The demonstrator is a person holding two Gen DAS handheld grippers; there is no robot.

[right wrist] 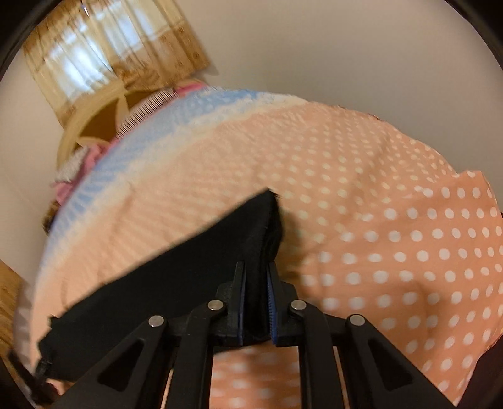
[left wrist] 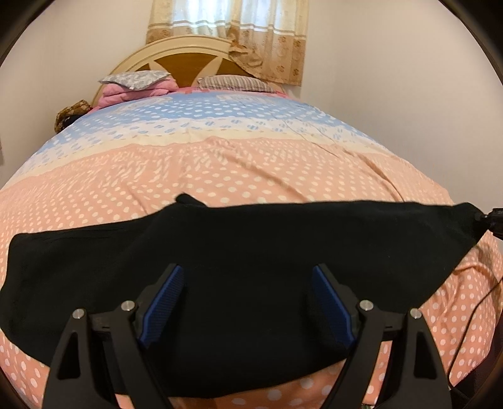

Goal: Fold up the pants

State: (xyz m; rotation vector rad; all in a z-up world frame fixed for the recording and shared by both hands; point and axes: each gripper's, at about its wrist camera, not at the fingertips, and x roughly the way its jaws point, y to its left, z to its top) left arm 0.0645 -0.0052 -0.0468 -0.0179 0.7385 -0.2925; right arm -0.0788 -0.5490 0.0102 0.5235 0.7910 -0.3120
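Note:
Black pants [left wrist: 235,239] lie spread sideways across the near part of the bed. My left gripper [left wrist: 247,269] hovers over their middle, its blue pads [left wrist: 165,302] wide apart and nothing between them: it is open. In the right wrist view my right gripper [right wrist: 256,266] is shut on the pants [right wrist: 157,283], pinching a thick folded edge at one end, which is lifted a little off the sheet. In the left wrist view that same right gripper [left wrist: 492,220] shows at the far right, at the pants' raised corner.
The bed sheet [left wrist: 251,170] is peach with white dots, turning blue farther back. Pillows [left wrist: 135,78] and a pink blanket lie by the wooden headboard [left wrist: 188,50], under a curtain [left wrist: 232,28]. A thin black cable [left wrist: 481,302] trails over the bed's right side.

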